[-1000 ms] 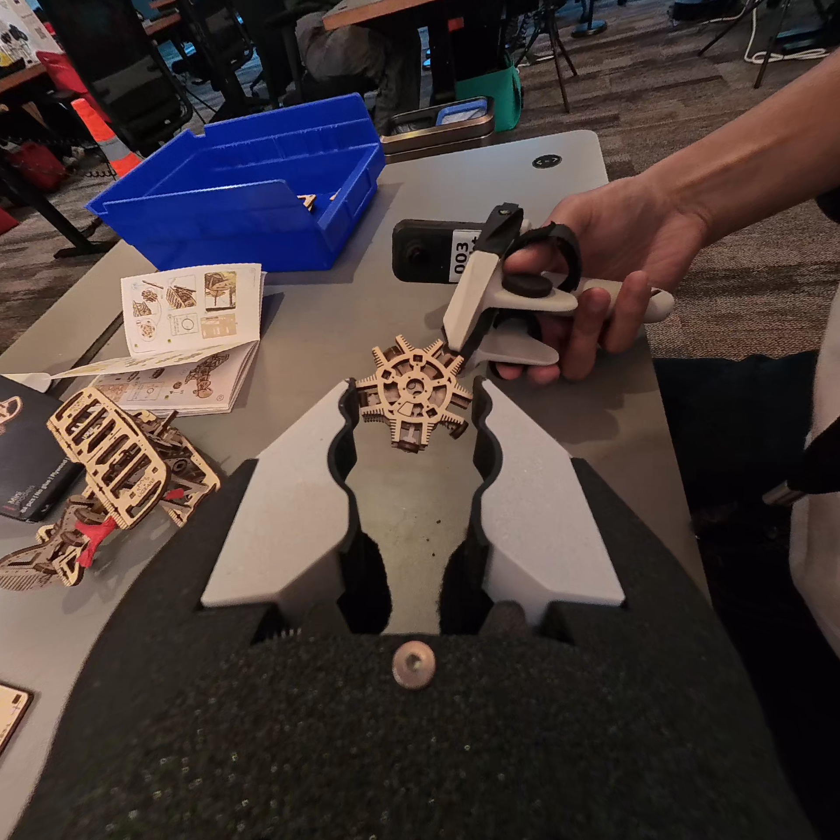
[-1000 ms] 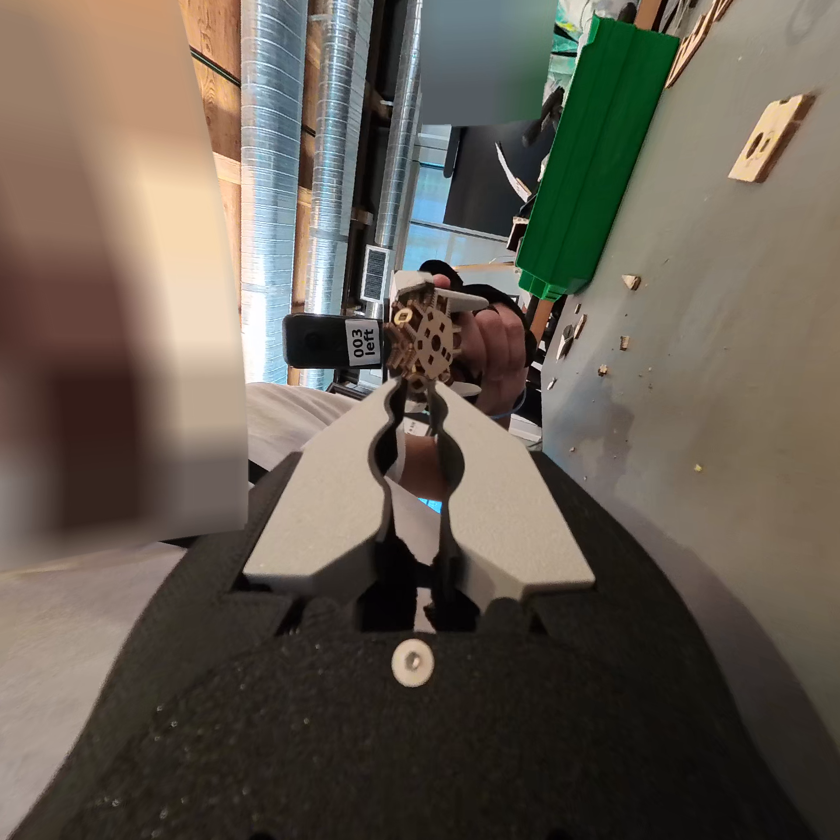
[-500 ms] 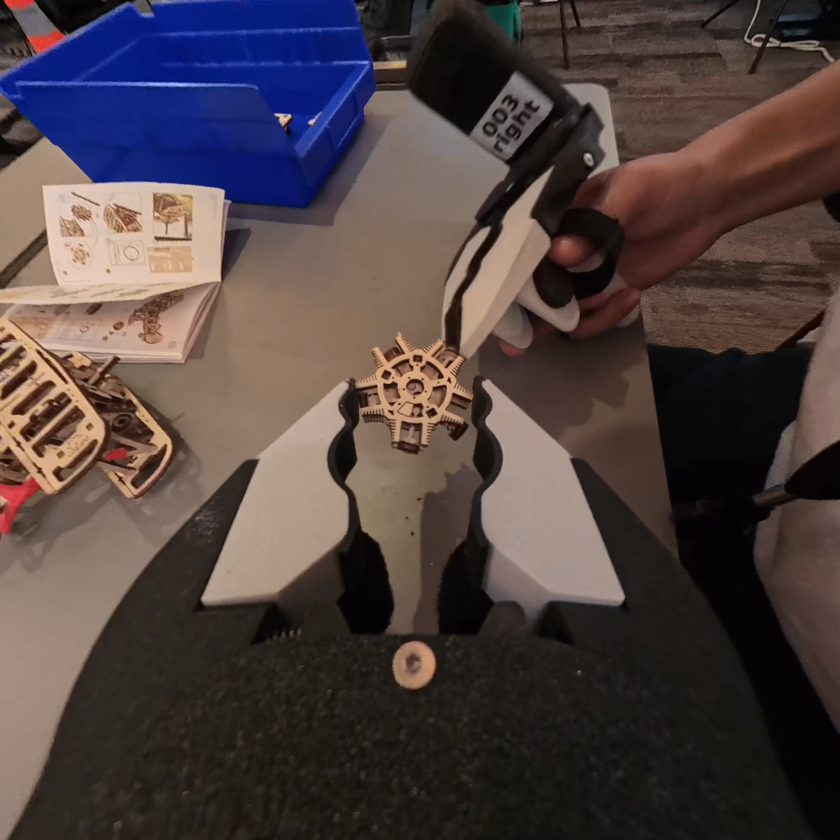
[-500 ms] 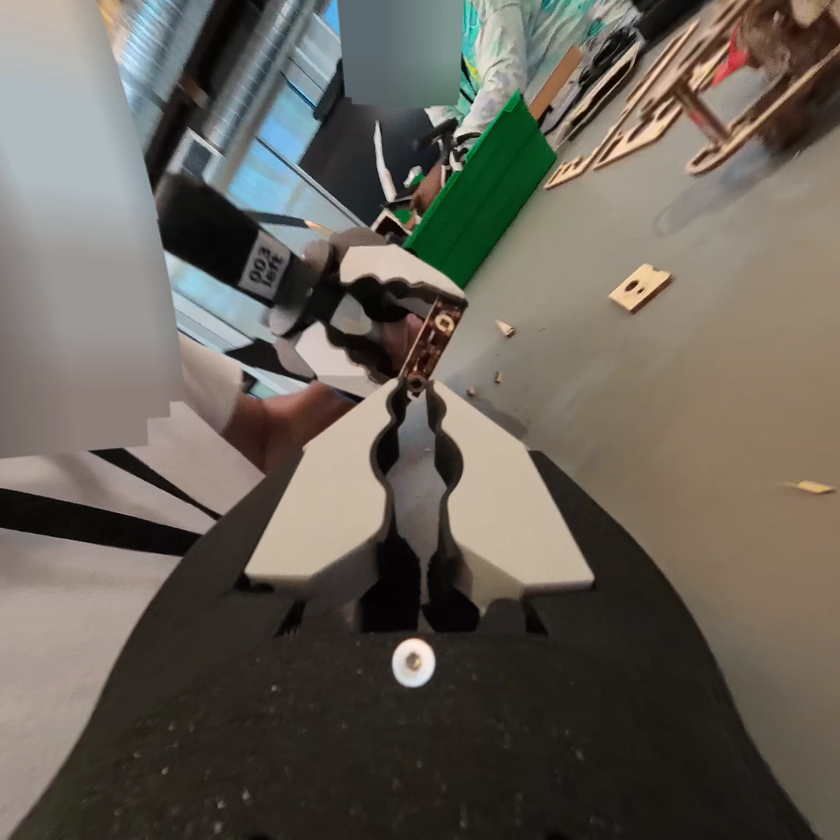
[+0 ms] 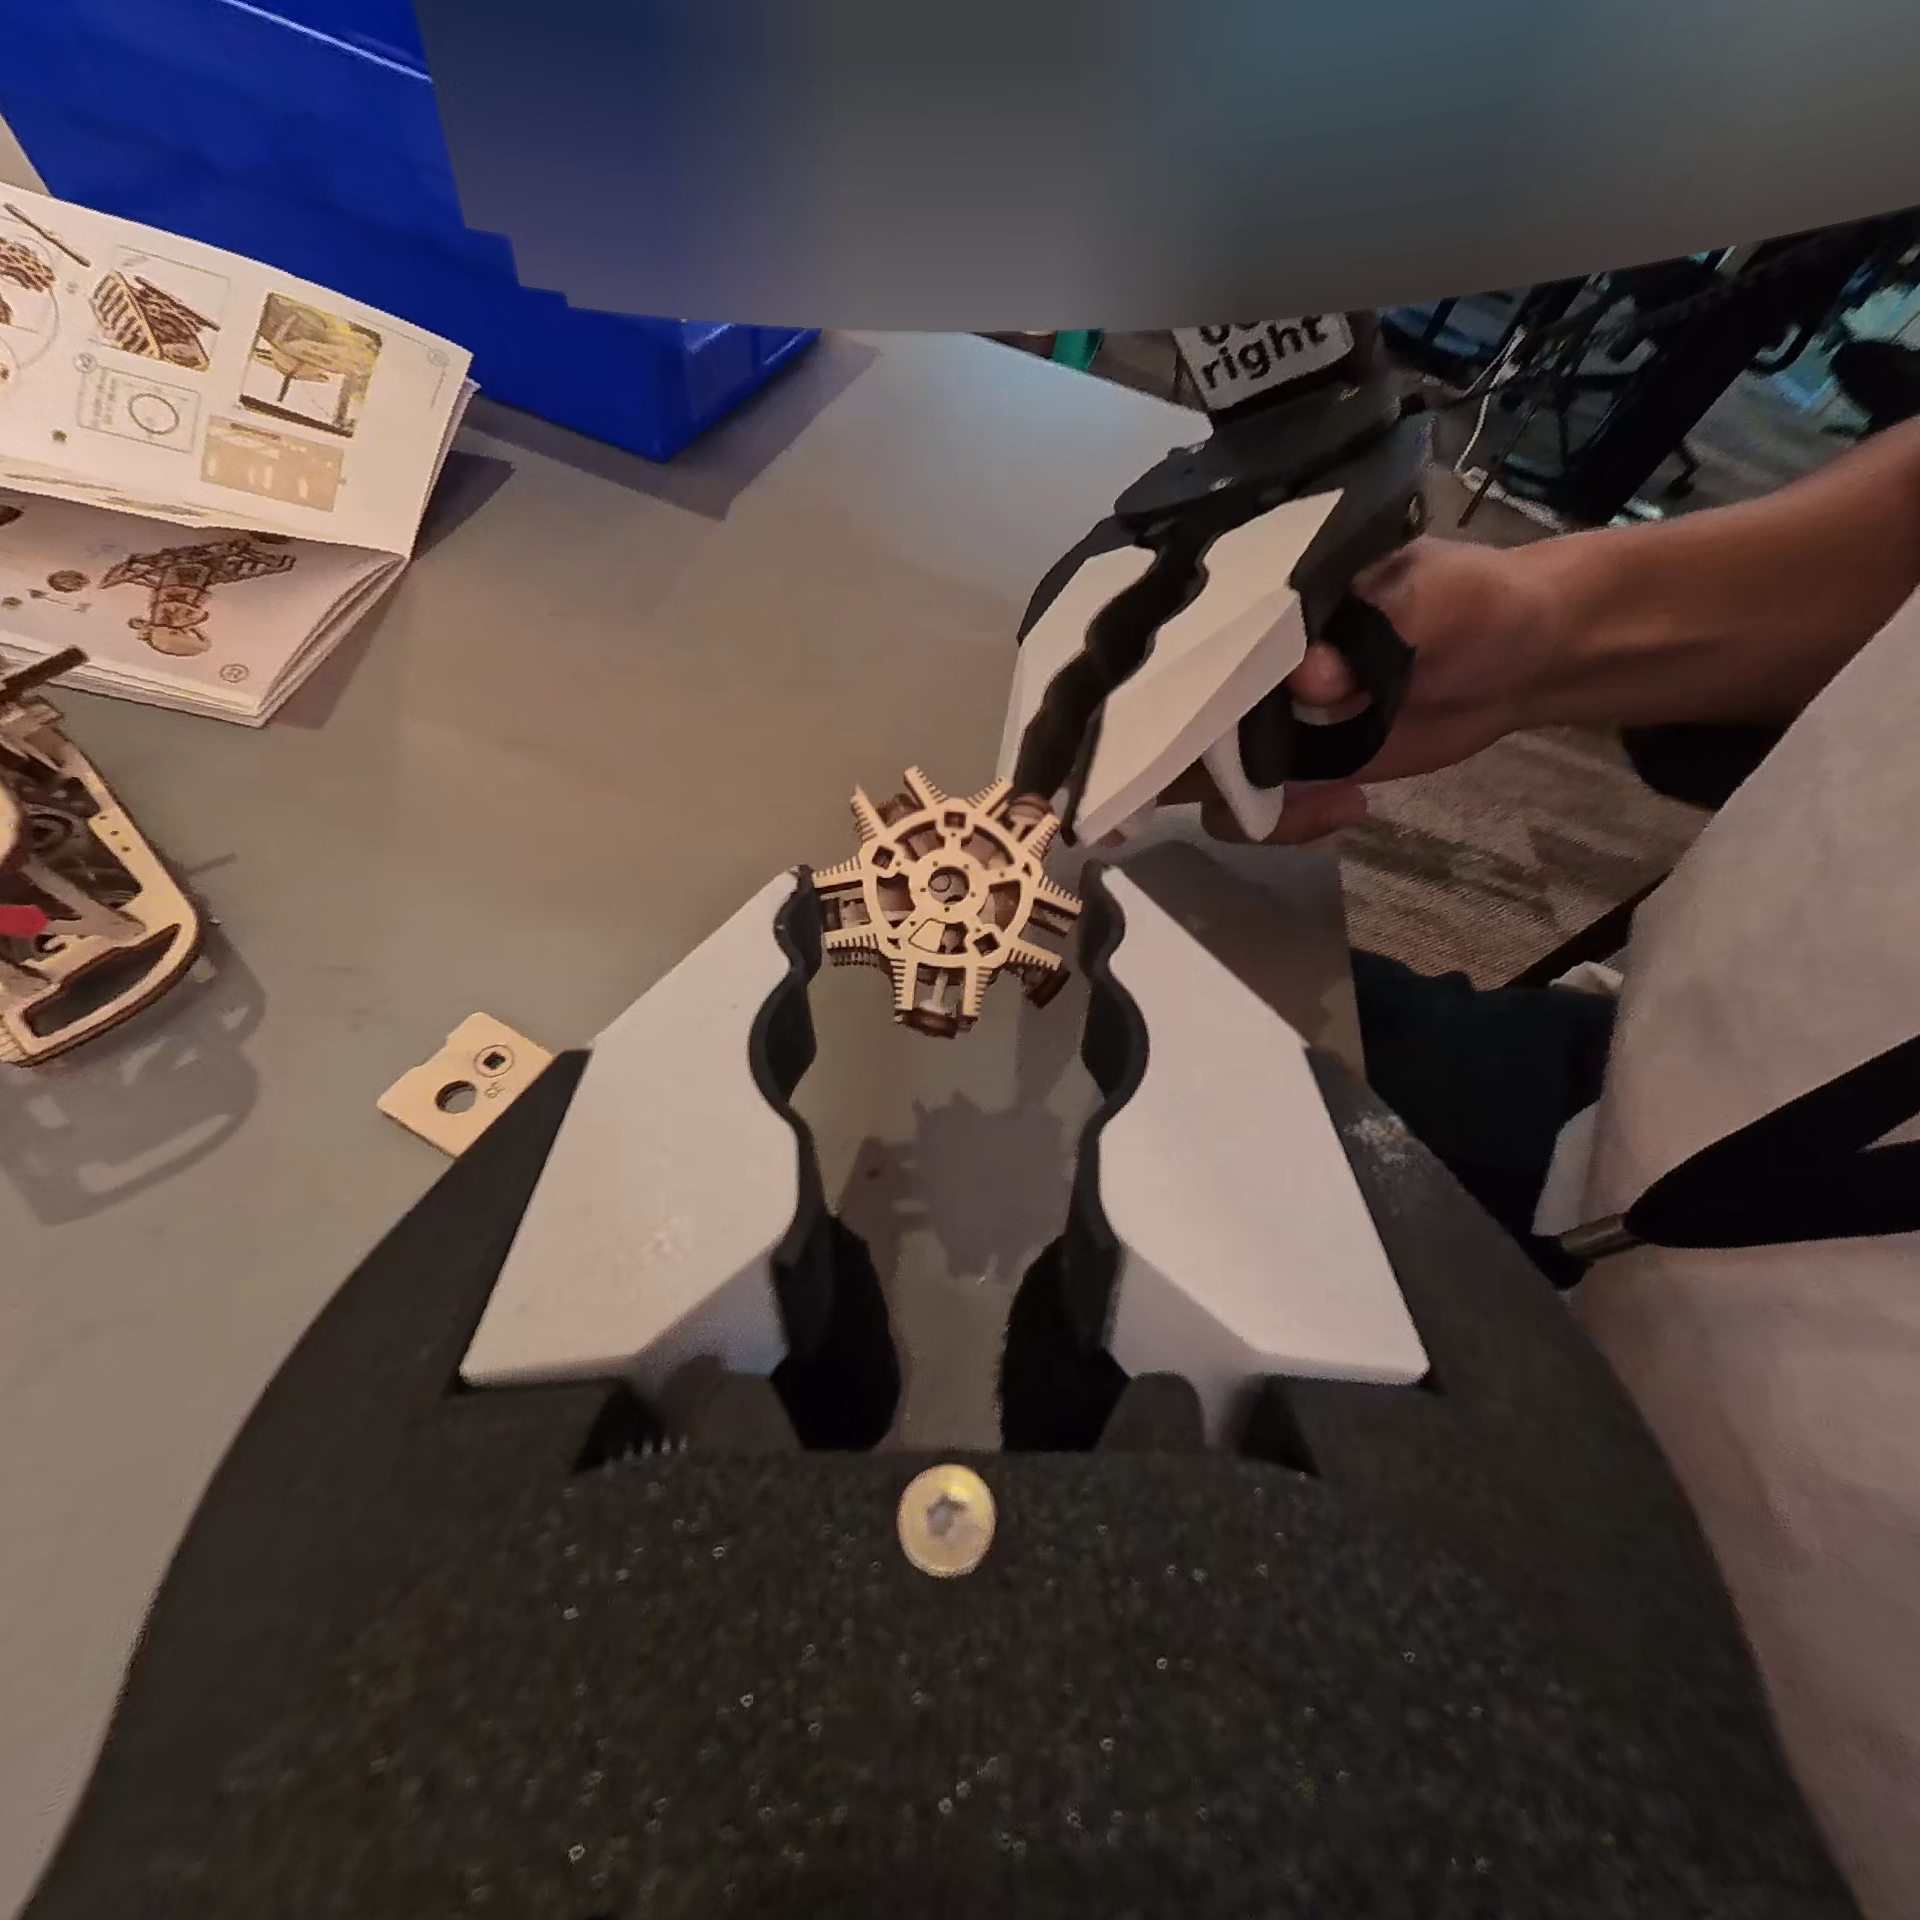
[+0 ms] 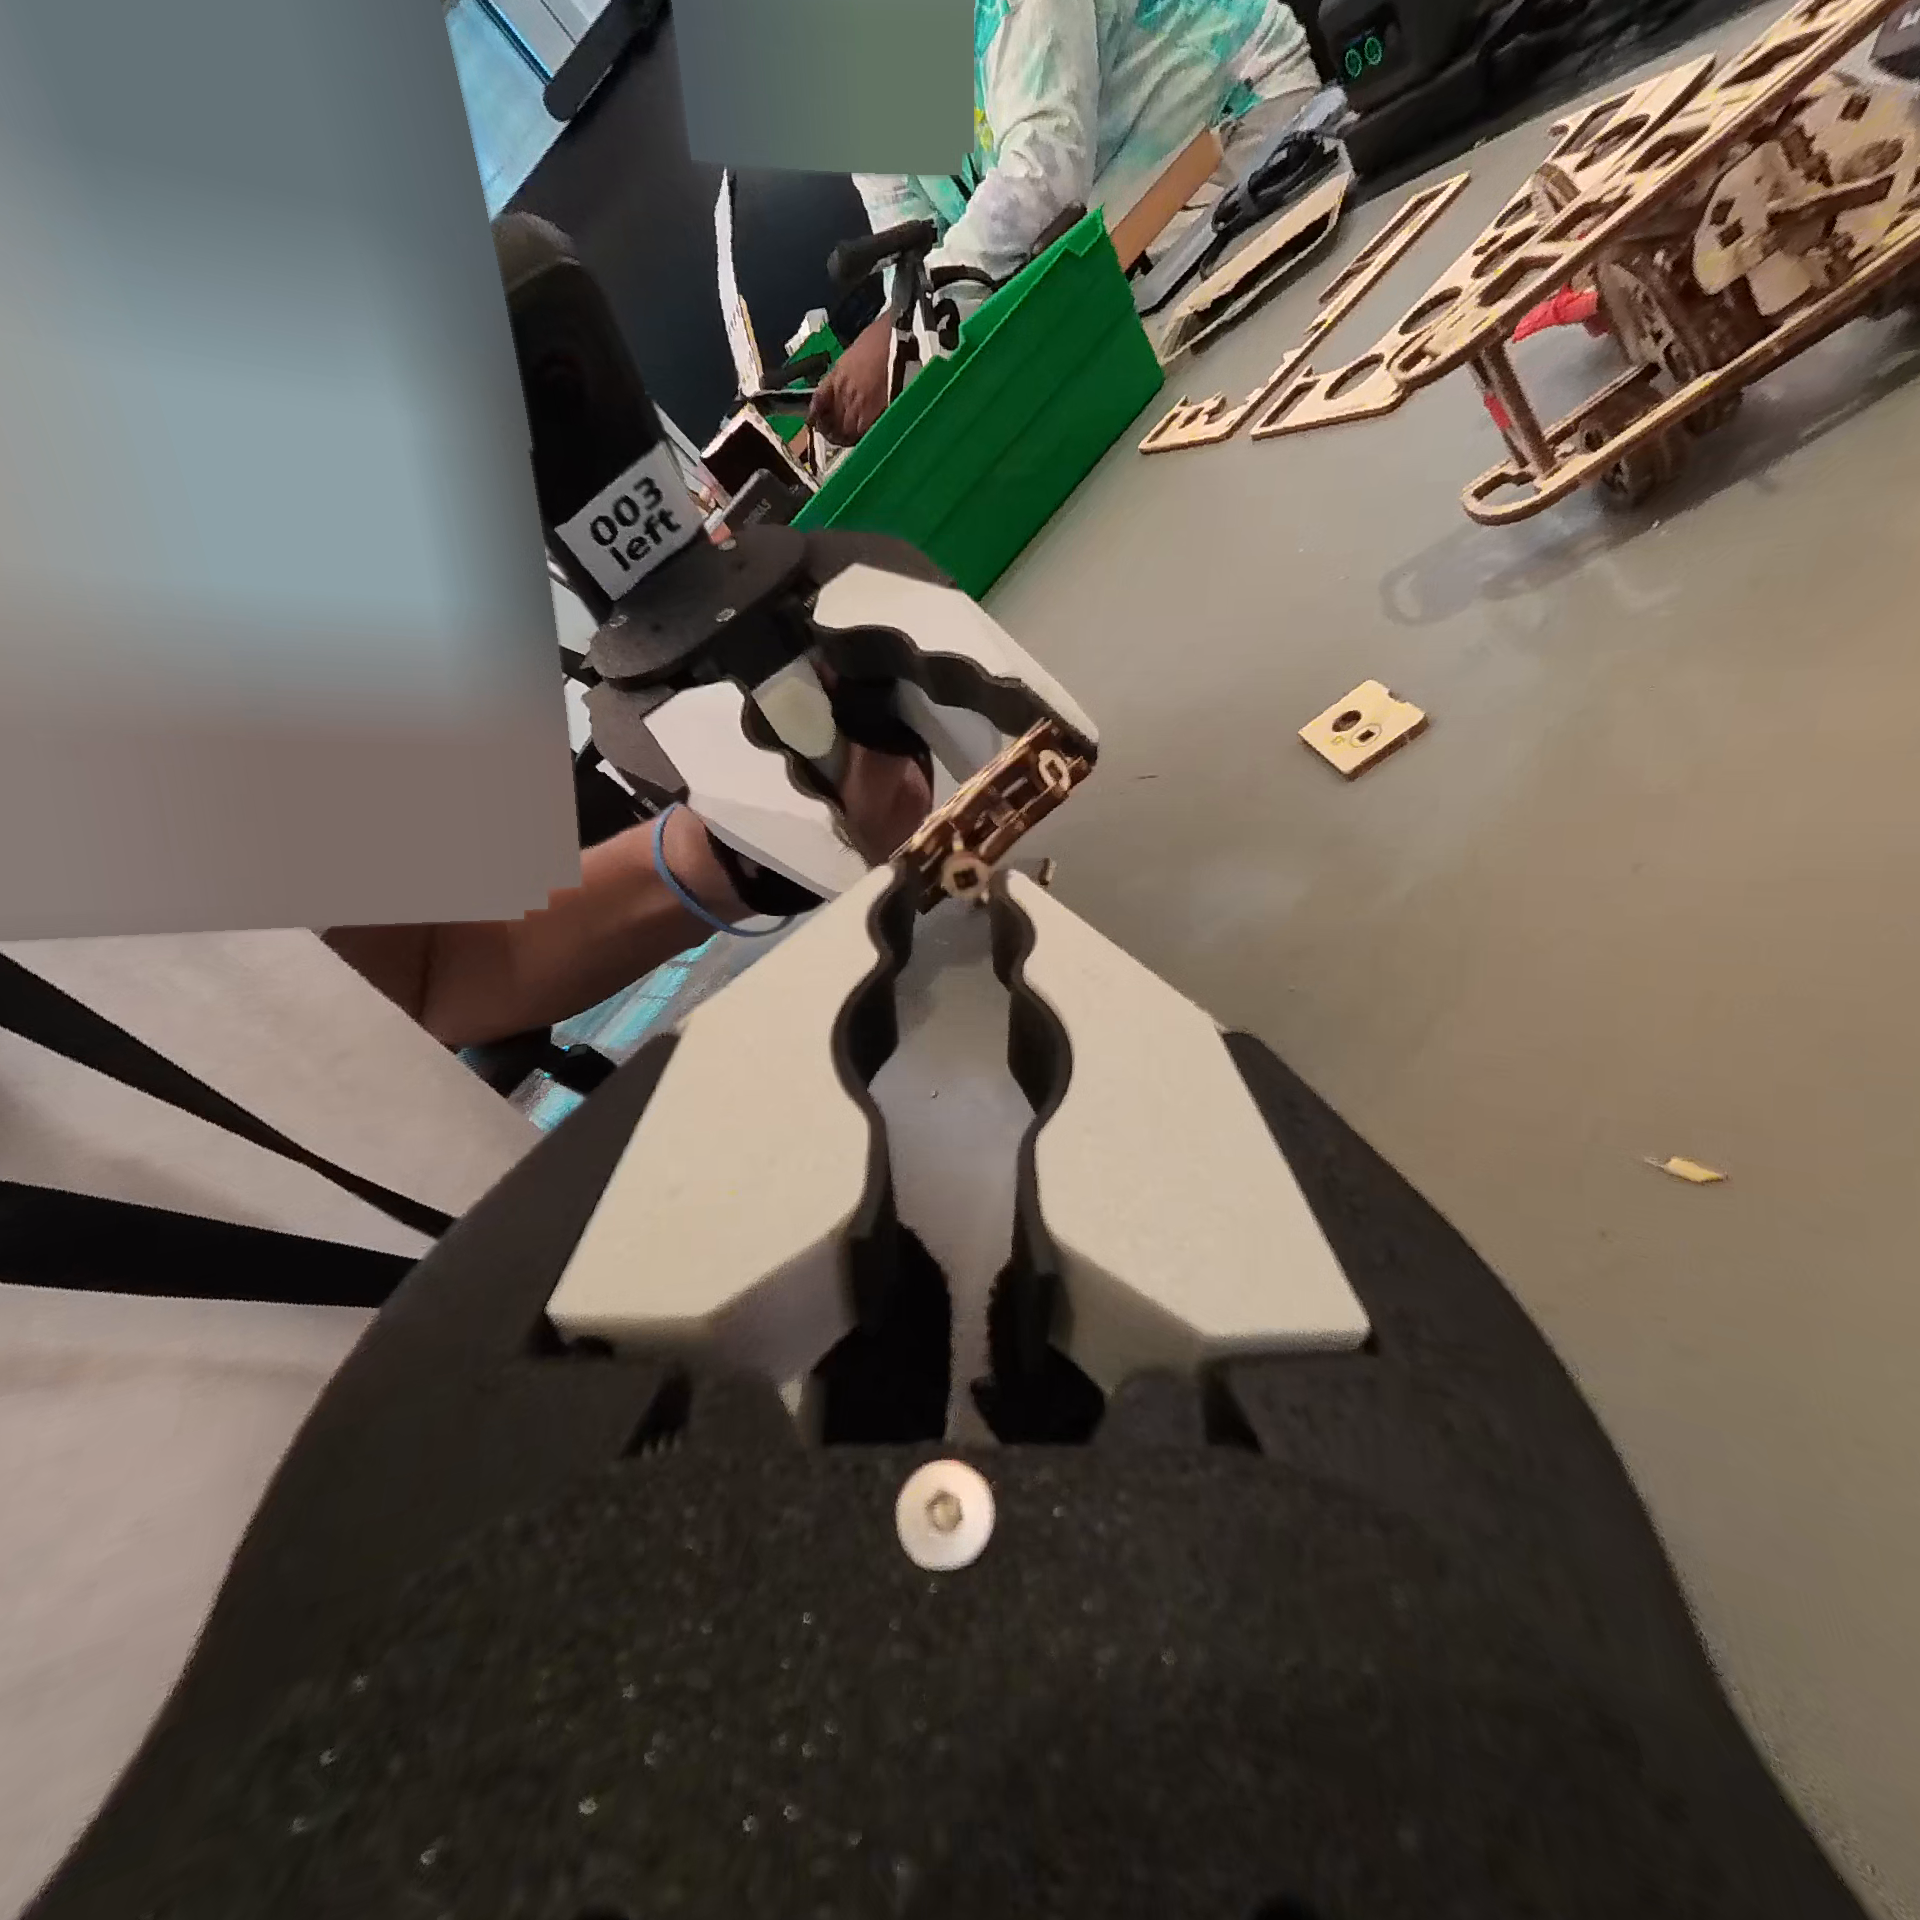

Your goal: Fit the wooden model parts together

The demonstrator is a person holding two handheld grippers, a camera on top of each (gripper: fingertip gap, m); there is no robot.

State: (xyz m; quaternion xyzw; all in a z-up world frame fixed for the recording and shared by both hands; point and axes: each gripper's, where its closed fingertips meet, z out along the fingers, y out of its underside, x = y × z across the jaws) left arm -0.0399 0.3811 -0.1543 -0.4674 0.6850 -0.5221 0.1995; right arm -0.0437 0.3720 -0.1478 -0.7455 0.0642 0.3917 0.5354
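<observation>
A star-shaped wooden part [image 5: 945, 914] with toothed spokes hangs between the fingertips of my left gripper [image 5: 940, 894], which is shut on it above the grey table [image 5: 623, 727]. My right gripper [image 5: 1051, 816] reaches in from the upper right, and its tips meet the part's upper right spoke. In the right wrist view the part [image 6: 1003, 800] is edge-on. Its near end lies between the narrowly set tips of my right gripper [image 6: 951, 883], which seem to pinch it. The left gripper [image 6: 1081, 743] shows behind it.
A partly built wooden model [image 5: 73, 914] stands at the left and shows in the right wrist view [image 6: 1662, 260]. A small flat wooden piece [image 5: 462, 1081] lies near my left finger. An open instruction booklet [image 5: 208, 416], a blue bin [image 5: 260, 156] and a green bin [image 6: 1008, 384] are farther off. Less than 4 cm separates the two grippers' tips. The small flat wooden piece [image 5: 462, 1081] lies around 10 centimeters away from my left fingertips. The right camera catches it too, in the right wrist view [image 6: 1361, 721].
My right gripper has swung round and now points down-left at the same spoke. The left gripper has kept its hold, tilted and moved nearer the table's front, bringing the flat piece into view.
</observation>
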